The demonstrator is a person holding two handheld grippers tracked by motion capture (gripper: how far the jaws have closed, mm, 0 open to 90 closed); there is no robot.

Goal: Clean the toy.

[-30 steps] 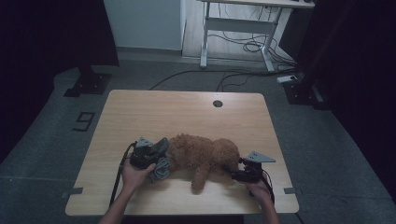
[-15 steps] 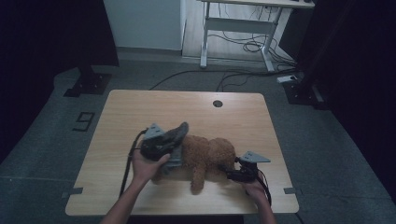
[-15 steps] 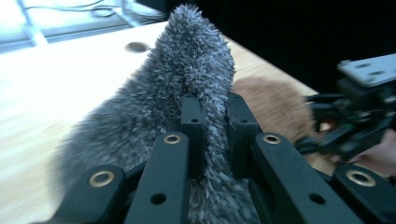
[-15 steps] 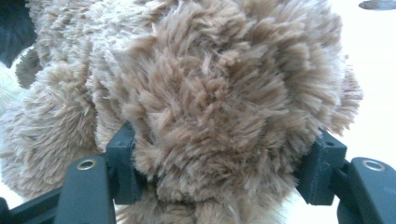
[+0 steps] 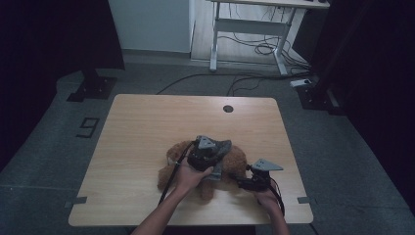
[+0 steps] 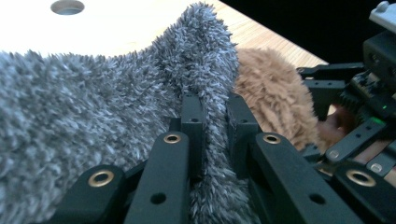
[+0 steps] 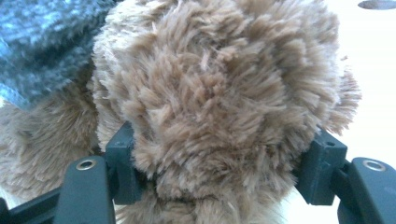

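Observation:
A brown plush toy (image 5: 239,157) lies near the front edge of the wooden table (image 5: 147,122). My left gripper (image 5: 215,152) hovers over the toy's middle, shut on a fold of fuzzy grey cloth (image 5: 224,146). In the left gripper view the grey cloth (image 6: 93,116) is pinched between the jaws of the left gripper (image 6: 215,112), with the plush toy (image 6: 271,93) just behind it. My right gripper (image 5: 243,182) sits at the toy's right end. In the right gripper view the right gripper (image 7: 224,158) is shut on a round furry part of the plush toy (image 7: 224,84). The grey cloth (image 7: 42,37) hangs at the upper left.
A round cable hole (image 5: 228,108) sits near the table's far edge. A white-legged desk (image 5: 254,29) and floor cables (image 5: 254,49) lie beyond the table. The person's forearms come in from the bottom edge.
My left gripper has carried the grey cloth up and to the right, from the toy's left end to over its middle. The right gripper has stayed put on the toy.

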